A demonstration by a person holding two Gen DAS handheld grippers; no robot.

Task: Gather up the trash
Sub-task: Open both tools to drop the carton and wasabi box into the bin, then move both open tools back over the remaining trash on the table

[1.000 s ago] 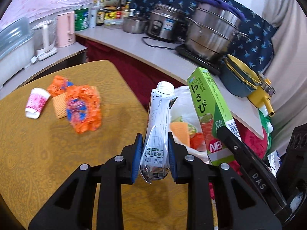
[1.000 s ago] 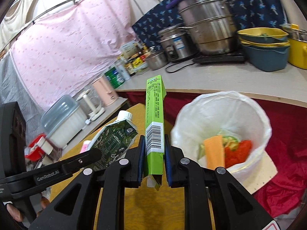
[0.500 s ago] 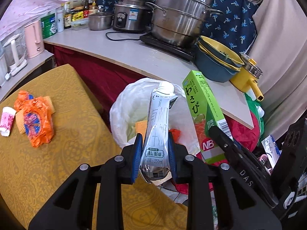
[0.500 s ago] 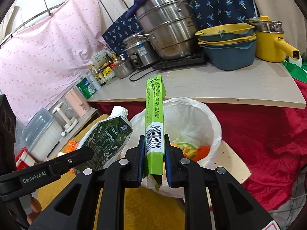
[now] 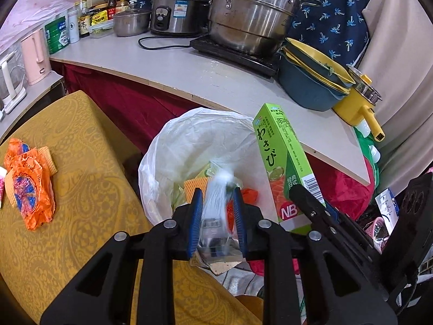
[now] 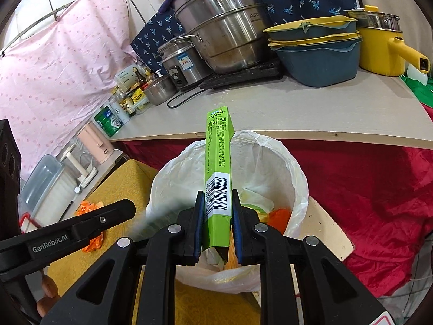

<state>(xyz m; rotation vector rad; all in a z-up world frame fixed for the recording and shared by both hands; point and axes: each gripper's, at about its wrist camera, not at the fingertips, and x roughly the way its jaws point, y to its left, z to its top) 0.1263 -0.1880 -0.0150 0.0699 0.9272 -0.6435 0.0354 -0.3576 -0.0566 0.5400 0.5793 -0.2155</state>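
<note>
A grey counter ran along the back, carrying a large steel steamer pot, a rice cooker, stacked blue and yellow basins and a yellow pot at its right end. In front of it, a table with a yellow patterned cloth held crumpled orange wrappers near its left edge. Just off the table's right edge stood a bin lined with a white bag, with orange and green scraps already lying at its bottom.

The right gripper had its blue pads clamped on the lower end of a green wasabi box, which stood upright over the bin's mouth, its top reaching up toward the counter edge. The left gripper sat over the near rim of the bin with a silver drink carton between its pads. The carton showed as a blur, pointing down into the bag. The jaws were closing slightly; whether the pads pressed on the carton could not be told through the blur. In the right wrist view the carton was only a dark green smear beside the left gripper's finger.
</note>
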